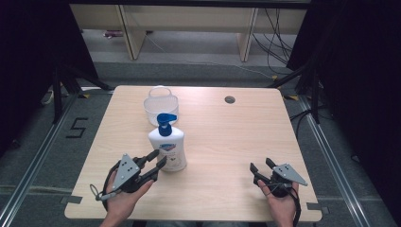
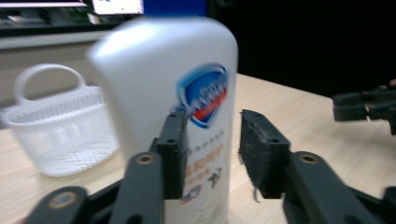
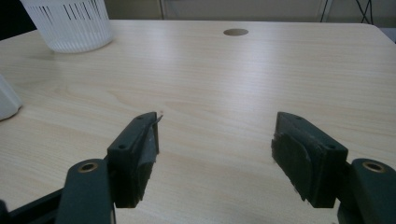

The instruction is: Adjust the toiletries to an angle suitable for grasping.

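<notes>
Two containers stand near the table's (image 1: 227,142) middle: we see a white pump bottle (image 1: 168,146) upright, and just behind it, toward the far edge, an empty white basket (image 1: 161,105). Our left gripper (image 1: 158,163) has its jaws spread just beside the bottle; our right gripper (image 1: 261,166) near the near-right corner gapes wide on nothing.

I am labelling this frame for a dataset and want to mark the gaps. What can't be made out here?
- White pump bottle with blue cap, left gripper view: motion blur smears the label text; the top edge cuts off its pump.
- The same bottle in the right gripper view: the left edge leaves just a corner.
- White slotted plastic basket, high view: too small to tell whether anything lies inside.
</notes>
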`<state>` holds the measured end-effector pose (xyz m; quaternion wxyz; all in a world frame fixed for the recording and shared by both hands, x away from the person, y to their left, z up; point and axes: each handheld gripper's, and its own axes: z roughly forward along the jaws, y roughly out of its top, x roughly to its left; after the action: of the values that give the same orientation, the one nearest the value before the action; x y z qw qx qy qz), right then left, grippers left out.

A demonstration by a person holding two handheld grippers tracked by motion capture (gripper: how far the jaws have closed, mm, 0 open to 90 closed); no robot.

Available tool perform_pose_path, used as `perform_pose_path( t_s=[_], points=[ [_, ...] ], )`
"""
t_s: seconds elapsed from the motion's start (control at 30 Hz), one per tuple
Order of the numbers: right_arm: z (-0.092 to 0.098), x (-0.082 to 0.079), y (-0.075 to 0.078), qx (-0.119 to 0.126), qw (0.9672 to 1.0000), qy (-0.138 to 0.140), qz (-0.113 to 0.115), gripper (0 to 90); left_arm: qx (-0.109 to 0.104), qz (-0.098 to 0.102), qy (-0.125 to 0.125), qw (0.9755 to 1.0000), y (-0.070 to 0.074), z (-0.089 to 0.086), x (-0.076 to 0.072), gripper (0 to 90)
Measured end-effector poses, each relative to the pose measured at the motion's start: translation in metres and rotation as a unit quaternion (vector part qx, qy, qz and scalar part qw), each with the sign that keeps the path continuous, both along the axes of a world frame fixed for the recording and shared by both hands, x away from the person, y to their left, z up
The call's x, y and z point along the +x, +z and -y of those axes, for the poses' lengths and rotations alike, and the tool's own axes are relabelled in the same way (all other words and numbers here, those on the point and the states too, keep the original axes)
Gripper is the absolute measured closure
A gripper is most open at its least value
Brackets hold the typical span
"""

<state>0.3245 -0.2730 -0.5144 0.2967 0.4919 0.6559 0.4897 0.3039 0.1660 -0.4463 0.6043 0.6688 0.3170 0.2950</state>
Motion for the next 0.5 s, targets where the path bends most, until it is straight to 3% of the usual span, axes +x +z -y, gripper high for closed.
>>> perform_pose_path(
  t_s=[0.23,0.3,0.5],
  points=[
    [0.0,-0.002,0.001,-0.009,1.0,-0.002,-0.002,30.7,-0.013,0.014,0.022,0.9996,0.015,-0.002,-0.004,43.4],
    [0.0,-0.002,0.0,0.004,1.0,0.002,-0.001,30.3,-0.017,0.018,0.023,0.9994,0.02,-0.002,-0.002,42.2],
    [0.001,-0.001,0.001,0.002,0.9999,-0.003,-0.015,29.9,-0.016,0.028,0.033,0.9989,0.033,0.002,0.004,40.4]
  ],
)
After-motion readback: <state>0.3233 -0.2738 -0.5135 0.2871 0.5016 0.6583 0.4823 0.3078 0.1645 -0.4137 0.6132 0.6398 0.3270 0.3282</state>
